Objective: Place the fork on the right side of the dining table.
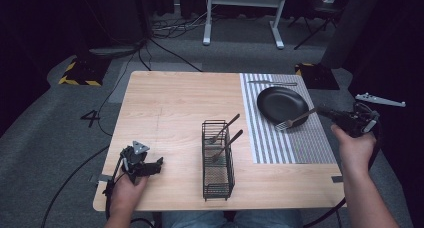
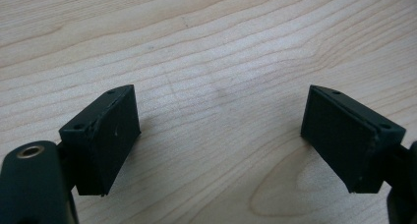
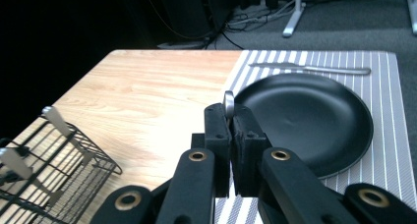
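A silver fork (image 1: pixel 294 121) is held level by its handle in my right gripper (image 1: pixel 322 109), which is shut on it at the table's right edge. The tines hang over the near rim of a black plate (image 1: pixel 280 100). In the right gripper view the jaws (image 3: pixel 231 118) are pressed together on the fork's handle end (image 3: pixel 228 102), with the black plate (image 3: pixel 305 121) just beyond. My left gripper (image 1: pixel 156 166) rests near the front left corner. In the left gripper view (image 2: pixel 221 135) its jaws stand wide open over bare wood with nothing between them.
A black wire rack (image 1: pixel 218 160) stands at the front centre with two utensils (image 1: pixel 223 129) leaning in it. A grey striped placemat (image 1: pixel 300 143) lies under the plate. A knife (image 1: pixel 272 83) lies on the mat beyond the plate. The wire rack (image 3: pixel 54 155) is at lower left in the right gripper view.
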`<state>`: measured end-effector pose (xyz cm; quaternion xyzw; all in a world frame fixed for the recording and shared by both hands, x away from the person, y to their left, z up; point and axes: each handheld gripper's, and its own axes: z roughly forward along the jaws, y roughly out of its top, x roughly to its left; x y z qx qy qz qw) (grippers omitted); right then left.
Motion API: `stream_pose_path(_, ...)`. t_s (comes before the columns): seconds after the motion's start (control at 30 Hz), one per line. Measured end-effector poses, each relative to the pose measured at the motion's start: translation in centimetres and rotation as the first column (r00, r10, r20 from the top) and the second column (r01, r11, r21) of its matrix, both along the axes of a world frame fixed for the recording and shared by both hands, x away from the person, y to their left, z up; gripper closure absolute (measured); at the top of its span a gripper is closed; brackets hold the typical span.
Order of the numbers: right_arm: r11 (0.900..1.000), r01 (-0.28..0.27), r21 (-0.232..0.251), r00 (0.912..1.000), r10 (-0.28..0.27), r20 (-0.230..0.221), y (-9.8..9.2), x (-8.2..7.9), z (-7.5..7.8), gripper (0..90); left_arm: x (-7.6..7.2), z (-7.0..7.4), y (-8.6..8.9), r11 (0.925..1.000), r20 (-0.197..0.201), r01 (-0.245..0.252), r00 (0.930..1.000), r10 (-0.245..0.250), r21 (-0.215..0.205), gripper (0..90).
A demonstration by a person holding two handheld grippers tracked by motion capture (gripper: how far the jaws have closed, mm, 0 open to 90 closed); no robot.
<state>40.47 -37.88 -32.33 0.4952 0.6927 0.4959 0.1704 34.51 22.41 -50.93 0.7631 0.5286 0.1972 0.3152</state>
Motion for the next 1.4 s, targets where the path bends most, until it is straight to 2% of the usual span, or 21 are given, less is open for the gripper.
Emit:
stream_pose_path(0.2, 1.0, 0.006, 0.014, 0.9989, -0.006, -0.047, 0.2, 0.9, -1.8, 87.2, 0.0, 0.0, 0.0, 1.0, -0.001, 0.0, 1.0, 0.0, 0.0, 14.8)
stream_pose_path(0.37, 1.0, 0.002, 0.026, 0.9976, 0.0, -0.069, 0.7, 1.4, -2.9, 87.2, 0.0, 0.0, 0.0, 1.0, 0.001, -0.001, 1.0, 0.001, 0.0, 14.8)
stream_pose_path(0.57, 1.0, -0.003, 0.016, 0.9957, 0.005, -0.092, 1.4, 1.8, -4.0, 87.2, 0.0, 0.0, 0.0, 1.0, 0.001, -0.001, 1.0, 0.001, 0.0, 14.8)
stream_pose_path(0.9, 0.999, -0.012, 0.03, 0.9914, 0.015, -0.13, 2.1, 2.3, -5.3, 87.1, 0.0, 0.0, 0.0, 1.0, 0.001, -0.001, 1.0, 0.001, 0.0, 14.8)
stream_pose_path(1.23, 0.998, 0.001, 0.063, 0.9893, 0.008, -0.145, 1.9, 2.6, -5.9, 87.1, 0.0, 0.0, 0.0, 1.0, 0.001, -0.001, 1.0, 0.001, 0.0, 14.8)
stream_pose_path(1.4, 0.998, 0.005, 0.061, 0.9888, 0.004, -0.149, 1.9, 2.7, -6.1, 87.1, 0.0, 0.0, 0.0, 1.0, 0.001, -0.002, 1.0, 0.002, -0.001, 14.8)
